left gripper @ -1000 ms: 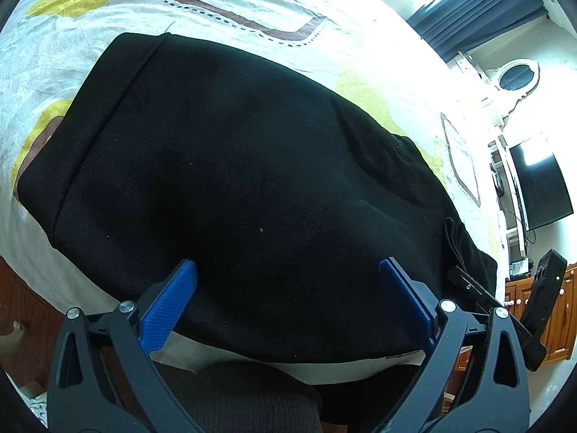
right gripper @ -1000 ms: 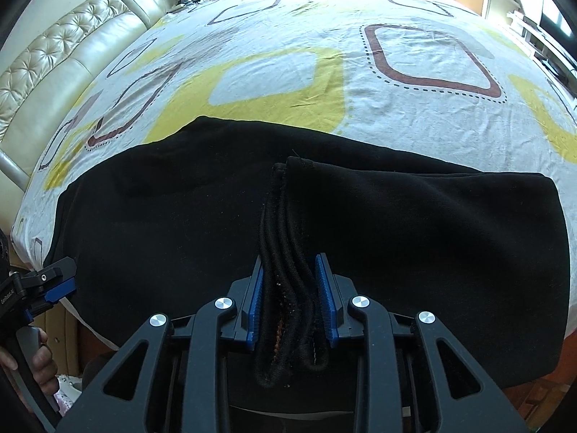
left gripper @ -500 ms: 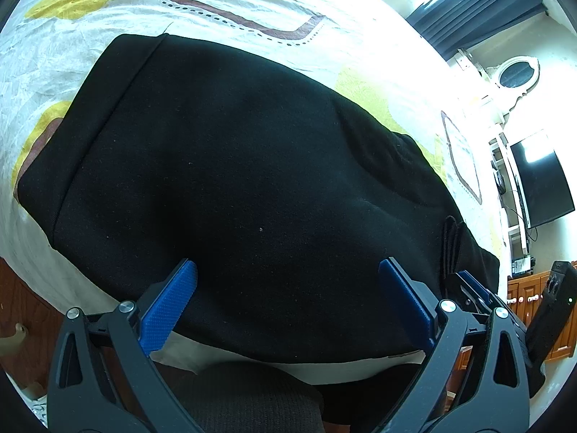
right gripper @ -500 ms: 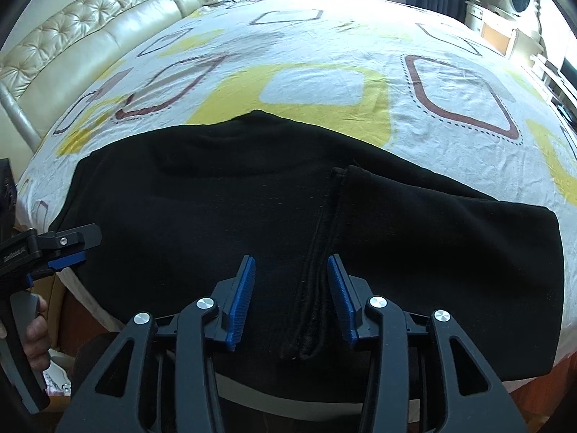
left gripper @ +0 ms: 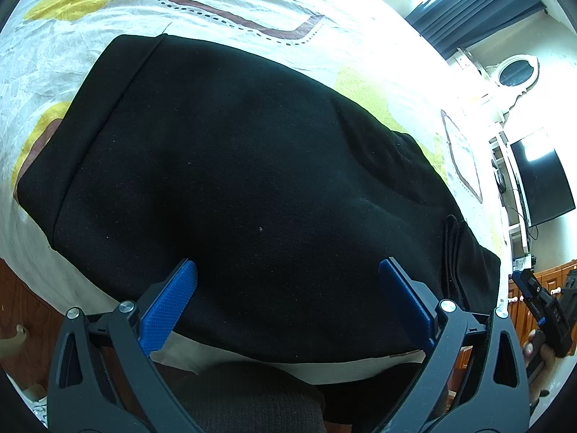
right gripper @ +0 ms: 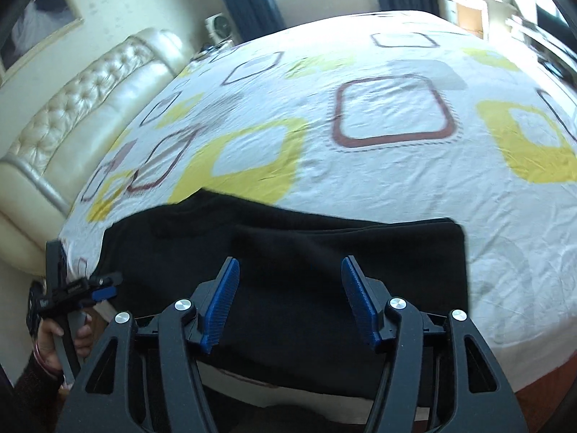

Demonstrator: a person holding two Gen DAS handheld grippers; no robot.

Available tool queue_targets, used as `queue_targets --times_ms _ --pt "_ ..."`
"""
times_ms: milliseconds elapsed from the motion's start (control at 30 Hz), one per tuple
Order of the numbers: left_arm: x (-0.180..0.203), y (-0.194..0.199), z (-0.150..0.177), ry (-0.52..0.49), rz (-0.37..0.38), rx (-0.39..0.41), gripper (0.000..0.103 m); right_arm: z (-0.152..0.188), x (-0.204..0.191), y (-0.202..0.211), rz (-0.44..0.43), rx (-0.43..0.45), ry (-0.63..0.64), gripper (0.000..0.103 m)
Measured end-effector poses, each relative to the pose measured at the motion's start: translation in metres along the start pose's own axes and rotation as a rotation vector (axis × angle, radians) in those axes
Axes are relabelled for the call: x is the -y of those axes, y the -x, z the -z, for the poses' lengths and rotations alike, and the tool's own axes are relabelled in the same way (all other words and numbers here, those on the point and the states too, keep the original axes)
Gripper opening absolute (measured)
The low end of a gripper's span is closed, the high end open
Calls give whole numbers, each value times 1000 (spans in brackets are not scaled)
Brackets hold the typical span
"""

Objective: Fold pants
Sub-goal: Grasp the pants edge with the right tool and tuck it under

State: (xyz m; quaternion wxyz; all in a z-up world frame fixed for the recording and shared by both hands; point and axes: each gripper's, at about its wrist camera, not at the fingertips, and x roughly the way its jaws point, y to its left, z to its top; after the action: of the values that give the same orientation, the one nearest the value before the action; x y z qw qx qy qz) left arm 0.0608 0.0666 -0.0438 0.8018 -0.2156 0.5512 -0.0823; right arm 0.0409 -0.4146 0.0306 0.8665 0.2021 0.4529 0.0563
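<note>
Now my right gripper (right gripper: 288, 299) hangs with its jaws opening and nothing between them, my left gripper (left gripper: 288, 306) spread wide and empty, both above the folded black pants (left gripper: 252, 187) lying on the bed (right gripper: 378, 180) near its front edge.

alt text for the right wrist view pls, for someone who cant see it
The right gripper, jaws opening and empty, hangs above folded black pants at the near edge of a bed sheet patterned with yellow and brown squares. The left gripper is at lower left.
</note>
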Motion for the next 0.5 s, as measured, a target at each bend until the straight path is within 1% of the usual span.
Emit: queue_targets --times_ms 67,133,167,200,233,300,367,433,467,500 --pt "0 0 0 0 0 0 100 -7 53 3 25 18 -130 59" --pt "0 0 0 0 0 0 100 -8 100 0 36 22 -253 59" --pt "0 0 0 -1 0 0 100 -6 119 -5 20 16 -311 59" --pt "1 -1 1 -3 -1 1 100 -3 135 -11 -19 3 -365 59" --pt "0 -1 1 -6 -2 1 100 -1 148 -19 -78 -6 -418 59" --pt "1 -2 2 -13 -6 1 100 6 165 -37 -194 -32 -509 59" --pt "1 -3 2 -19 -8 2 100 10 173 -52 -263 -51 -555 59" --pt "2 -3 2 -23 -11 3 100 12 177 -62 -311 -53 -584 59" --pt "5 -4 3 -25 -14 3 100 13 178 -64 -328 -49 -595 58" --pt "5 -4 3 -27 -17 3 100 13 179 -66 -347 -48 -597 50"
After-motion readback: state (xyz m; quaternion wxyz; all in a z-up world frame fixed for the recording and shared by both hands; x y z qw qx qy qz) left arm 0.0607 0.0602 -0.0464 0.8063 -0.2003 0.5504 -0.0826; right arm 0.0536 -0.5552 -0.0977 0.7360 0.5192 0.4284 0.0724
